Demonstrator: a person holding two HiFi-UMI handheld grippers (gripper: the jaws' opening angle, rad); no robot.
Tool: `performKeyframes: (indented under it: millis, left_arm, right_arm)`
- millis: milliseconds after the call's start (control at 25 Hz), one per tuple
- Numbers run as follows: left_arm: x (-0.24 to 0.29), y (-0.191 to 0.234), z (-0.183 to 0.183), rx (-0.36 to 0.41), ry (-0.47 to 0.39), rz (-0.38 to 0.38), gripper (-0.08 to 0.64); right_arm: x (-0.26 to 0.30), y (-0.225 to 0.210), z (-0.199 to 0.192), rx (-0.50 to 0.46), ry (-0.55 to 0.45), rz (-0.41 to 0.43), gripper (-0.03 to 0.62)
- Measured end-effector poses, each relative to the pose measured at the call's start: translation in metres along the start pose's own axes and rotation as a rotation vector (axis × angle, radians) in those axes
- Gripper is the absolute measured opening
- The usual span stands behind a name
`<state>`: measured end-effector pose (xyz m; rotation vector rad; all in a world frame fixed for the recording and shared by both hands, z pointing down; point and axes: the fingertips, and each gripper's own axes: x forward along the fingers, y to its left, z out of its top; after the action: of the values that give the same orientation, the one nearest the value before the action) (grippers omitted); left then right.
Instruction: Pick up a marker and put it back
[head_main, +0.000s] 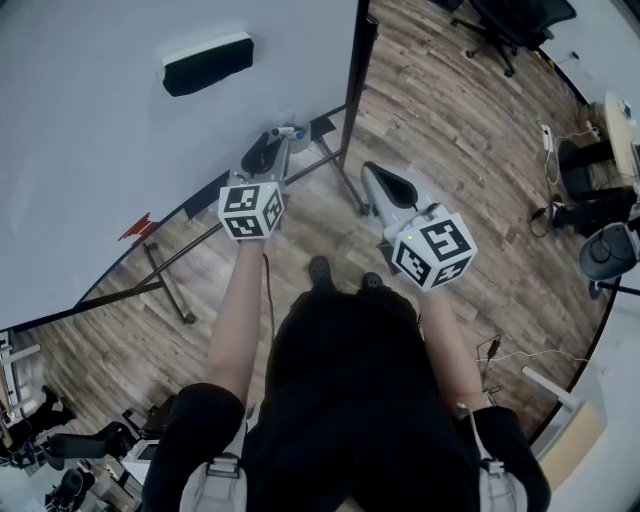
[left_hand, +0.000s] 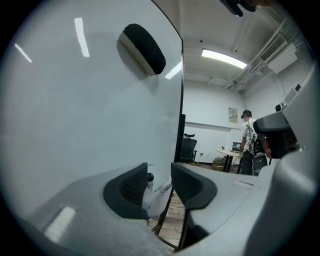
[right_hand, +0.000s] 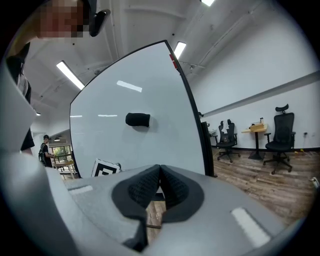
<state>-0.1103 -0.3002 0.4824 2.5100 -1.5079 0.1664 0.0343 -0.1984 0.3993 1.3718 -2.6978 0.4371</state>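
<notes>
The eraser (head_main: 207, 62) sits high on the whiteboard (head_main: 100, 150). The marker (head_main: 289, 131) lies at the board's bottom edge, near its right corner, just ahead of the left gripper (head_main: 264, 152) (in line with the gap between its jaws). The right gripper (head_main: 385, 183) is further right, past the board's side, over the floor; an office chair (head_main: 510, 20) stands far behind

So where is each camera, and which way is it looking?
Head view: on the person's head, looking steeply down at the whiteboard and floor; both arms, left gripper and right gripper show.
Left gripper view: on the left gripper, facing the whiteboard's bottom edge; its open jaws show.
Right gripper view: on the right gripper, facing the whiteboard; its shut jaws show.
Shared: all three see the black eraser.
</notes>
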Motion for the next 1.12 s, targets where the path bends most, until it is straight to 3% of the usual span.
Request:
performKeyframes:
  millis: [280, 840, 1120]
  left_arm:
    - [-0.026, -0.013, 0.019, 0.006, -0.031, 0.059, 0.129]
    - [-0.101, -0.093, 0.046, -0.012, -0.06, 0.075, 0.064]
    - [-0.131, -0.125, 0.063, -0.009, -0.075, 0.09, 0.026]
  right_arm:
    - [-0.01, -0.003, 0.007, -0.015, -0.013, 0.061, 0.003]
    - [-0.039, 0.016, 0.012, -0.01, -0.007, 0.24, 0.002]
    - [-0.049, 0.027, 0.02, -0.056, -0.022, 0.301, 0.002]
